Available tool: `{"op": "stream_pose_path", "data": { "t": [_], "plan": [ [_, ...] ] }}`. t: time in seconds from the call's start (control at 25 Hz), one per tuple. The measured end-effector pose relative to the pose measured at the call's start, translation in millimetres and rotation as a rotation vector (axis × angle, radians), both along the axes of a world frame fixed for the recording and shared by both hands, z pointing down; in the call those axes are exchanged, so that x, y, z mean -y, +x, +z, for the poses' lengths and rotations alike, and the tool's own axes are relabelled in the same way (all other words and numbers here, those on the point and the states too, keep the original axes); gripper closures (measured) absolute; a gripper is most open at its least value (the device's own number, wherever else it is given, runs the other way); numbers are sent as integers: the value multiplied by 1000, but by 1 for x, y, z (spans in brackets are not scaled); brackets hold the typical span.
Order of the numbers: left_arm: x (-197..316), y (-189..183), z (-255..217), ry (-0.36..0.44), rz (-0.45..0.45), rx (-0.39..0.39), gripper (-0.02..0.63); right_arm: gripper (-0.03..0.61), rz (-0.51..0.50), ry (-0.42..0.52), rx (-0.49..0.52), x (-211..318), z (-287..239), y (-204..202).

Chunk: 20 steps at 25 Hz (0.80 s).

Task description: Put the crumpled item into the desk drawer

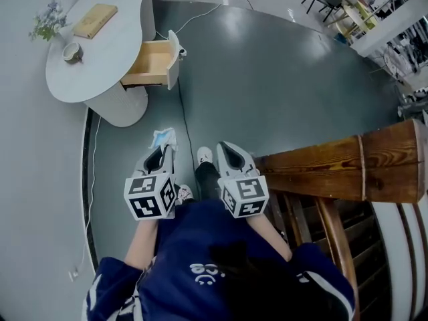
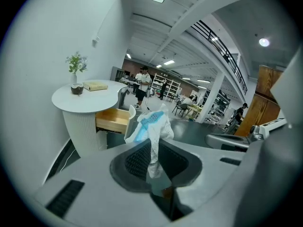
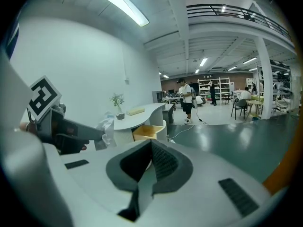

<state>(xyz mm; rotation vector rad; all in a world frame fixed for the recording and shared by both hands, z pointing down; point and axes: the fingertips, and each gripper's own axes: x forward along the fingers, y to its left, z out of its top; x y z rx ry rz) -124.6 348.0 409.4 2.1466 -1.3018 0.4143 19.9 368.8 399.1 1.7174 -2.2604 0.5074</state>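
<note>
Left gripper (image 1: pixel 160 158) pinches the crumpled white-blue wrapper (image 2: pixel 152 126) by a thin tail. The open drawer (image 1: pixel 152 63) is well apart, so it may slip en route. Right gripper (image 3: pixel 150 167) closed, empty.

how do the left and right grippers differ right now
The left gripper has its fingers pinched on the crumpled white-and-blue item; the right gripper has its fingers shut on nothing. The left gripper is on the desk's side, the right gripper beside the wooden chair. Both point toward the open drawer.

Bright, even light from ceiling strips (image 3: pixel 125 6); fisheye bending and dark vignetted corners.
</note>
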Motion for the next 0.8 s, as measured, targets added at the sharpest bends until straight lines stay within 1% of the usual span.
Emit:
{"op": "stream_pose_path", "data": {
  "t": [0.24, 0.44, 0.8],
  "plan": [
    [30, 0, -2, 25, -47, 1, 568, 571, -25, 15, 31, 51, 3, 7],
    [66, 1, 2, 10, -110, 40, 568, 572, -36, 0, 113, 107, 7, 15],
    [132, 30, 0, -1, -145, 54, 568, 572, -72, 0, 150, 195, 8, 37]
  ]
}}
